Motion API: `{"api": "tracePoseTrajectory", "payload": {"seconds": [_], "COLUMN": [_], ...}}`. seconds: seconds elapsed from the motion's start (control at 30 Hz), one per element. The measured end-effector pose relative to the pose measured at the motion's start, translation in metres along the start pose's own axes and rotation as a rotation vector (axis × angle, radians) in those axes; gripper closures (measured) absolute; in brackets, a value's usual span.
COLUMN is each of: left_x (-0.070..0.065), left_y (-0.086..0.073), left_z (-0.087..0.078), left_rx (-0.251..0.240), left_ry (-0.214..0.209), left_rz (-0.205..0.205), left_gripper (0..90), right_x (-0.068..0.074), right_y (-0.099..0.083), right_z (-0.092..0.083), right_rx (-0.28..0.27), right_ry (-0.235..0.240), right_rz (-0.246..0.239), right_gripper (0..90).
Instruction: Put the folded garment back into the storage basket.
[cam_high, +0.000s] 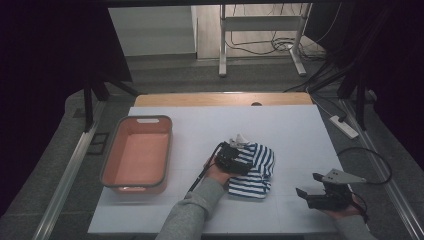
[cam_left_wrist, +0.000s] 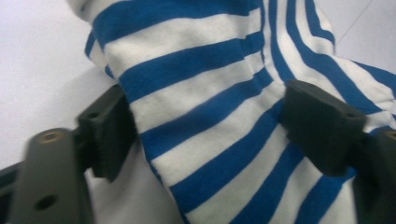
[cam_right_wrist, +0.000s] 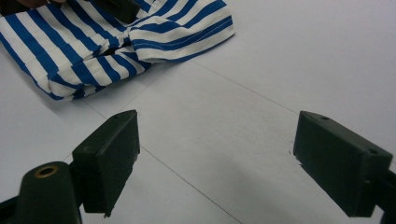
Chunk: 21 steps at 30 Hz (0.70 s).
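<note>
A white table (cam_high: 300, 135) carried a salmon-pink tub (cam_high: 137, 152) at its left side, well apart from a blue-and-white striped cloth (cam_high: 256, 170) bunched near the middle. The left gripper (cam_high: 235, 160) sat on the cloth's left part; the high view hid its jaws, but the left gripper view showed them spread, with a fold of cloth (cam_left_wrist: 219, 116) between them — not yet pinched. The right gripper (cam_high: 320, 192) hung near the table's right front, jaws wide apart over bare tabletop (cam_right_wrist: 243, 140).

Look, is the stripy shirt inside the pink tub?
No, the striped shirt lies on the white table, and the pink tub beside it is empty.
</note>
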<state>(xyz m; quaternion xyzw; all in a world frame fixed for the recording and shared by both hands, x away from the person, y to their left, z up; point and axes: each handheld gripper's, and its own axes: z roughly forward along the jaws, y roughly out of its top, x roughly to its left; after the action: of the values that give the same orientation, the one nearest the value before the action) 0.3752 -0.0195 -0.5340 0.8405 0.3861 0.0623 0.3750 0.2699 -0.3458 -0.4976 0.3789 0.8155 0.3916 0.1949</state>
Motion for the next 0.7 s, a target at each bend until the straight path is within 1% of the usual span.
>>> {"api": "tracePoseTrajectory", "payload": {"seconds": [0.03,0.1,0.13,0.17,0.23,0.27,0.3,0.37,0.47,0.53,0.7], "left_x": [-0.001,-0.003,-0.003,-0.003,-0.004,-0.006,-0.007,-0.009,-0.01,-0.01,-0.011], "left_y": [0.0,0.0,0.0,0.0,0.0,0.0,0.0,0.0,0.0,0.0,0.002], "left_z": [0.0,0.0,-0.001,-0.001,-0.001,-0.001,-0.001,-0.002,-0.004,-0.006,-0.013], "left_rx": [0.0,0.001,0.001,0.001,0.0,-0.001,0.0,-0.002,-0.006,-0.012,-0.037], "left_ry": [-0.001,0.003,-0.001,-0.013,-0.039,-0.047,-0.044,-0.038,-0.041,-0.049,-0.063], "left_rz": [0.007,0.019,0.023,0.022,0.02,0.024,0.034,0.046,0.046,0.043,0.051], "left_gripper": [24.2,32.5,43.8,43.8,55.1,63.2,63.2,66.3,68.8,69.1,69.9], "right_x": [0.0,0.0,0.0,0.0,0.0,0.0,0.0,0.0,0.0,-0.001,-0.001], "right_y": [0.0,0.0,0.0,0.0,0.0,0.0,0.0,0.0,0.0,0.0,0.0], "right_z": [0.0,0.0,0.0,0.0,0.0,0.0,0.0,0.0,-0.001,-0.001,-0.001], "right_rx": [0.0,0.0,0.0,0.0,0.0,0.0,0.0,0.0,-0.001,0.0,-0.002], "right_ry": [0.0,0.0,0.0,0.0,-0.001,-0.001,-0.001,-0.002,-0.003,-0.003,-0.006], "right_rz": [0.0,0.0,0.0,0.0,0.0,0.0,0.0,0.0,0.001,0.0,0.001], "right_gripper": [15.4,15.4,15.4,15.4,15.4,15.5,15.5,15.5,15.6,15.5,15.5]}}
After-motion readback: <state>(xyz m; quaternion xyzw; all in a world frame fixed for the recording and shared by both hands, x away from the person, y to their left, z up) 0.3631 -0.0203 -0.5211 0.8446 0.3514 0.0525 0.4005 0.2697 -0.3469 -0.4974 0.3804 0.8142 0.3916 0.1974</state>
